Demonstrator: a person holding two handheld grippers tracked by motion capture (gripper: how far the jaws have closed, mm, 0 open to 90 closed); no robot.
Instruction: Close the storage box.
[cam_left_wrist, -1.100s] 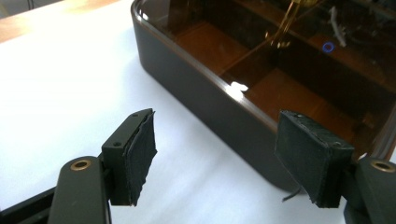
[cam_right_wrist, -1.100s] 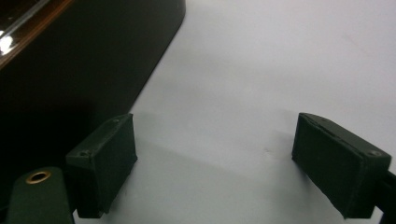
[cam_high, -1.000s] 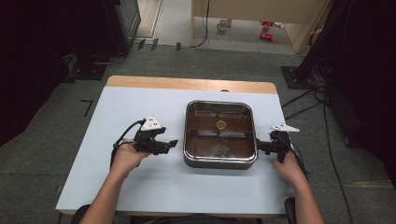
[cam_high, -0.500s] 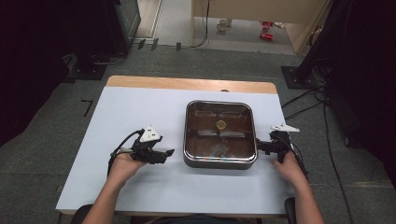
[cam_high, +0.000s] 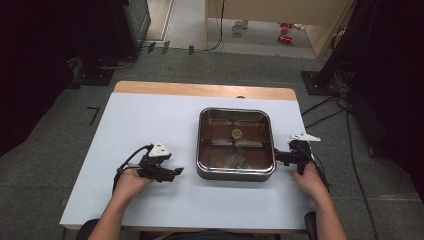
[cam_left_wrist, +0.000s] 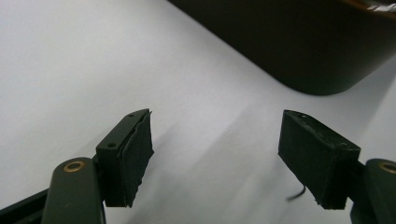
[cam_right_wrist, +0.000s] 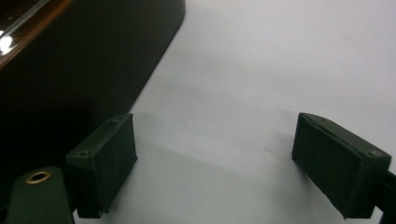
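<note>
While both my claws stand empty beside the pan, these are the things I would watch:

Left claw (cam_left_wrist: 233, 154): open; its jaws have just been spreading a little wider, with only bare white table top (cam_left_wrist: 93, 56) between the pads.

Right claw (cam_right_wrist: 215, 158): open too, with nothing between its pads.

Table under my pads: both claws sit low over the smooth sheet. If I push forward at this height, a pad could scrape or catch and jolt my hand.

Pan, from my left claw: the square dark metal pan (cam_left_wrist: 303, 46) lies ahead and to the right, its rounded corner nearest, not yet touched.

Pan, from my right claw: its dark wall (cam_right_wrist: 70, 70) is just beside my left-hand jaw; I cannot tell if they touch.

Uneven reach: my right claw (cam_high: 276, 157) is at the pan's side while my left claw (cam_high: 175, 172) is a gap away. If the right one closes or shoves first, the pan (cam_high: 235, 176) may skid towards the left claw or twist.

Grip: I see no handle, only a smooth, curved wall. Pads closing there could slip off, and a lift from one side would tip the pan.

Lid, farther in: a clear glass lid (cam_high: 220, 145) with a small round brass-coloured knob (cam_high: 236, 133) lies on top. A tilt or jerk could slide it off.
</note>
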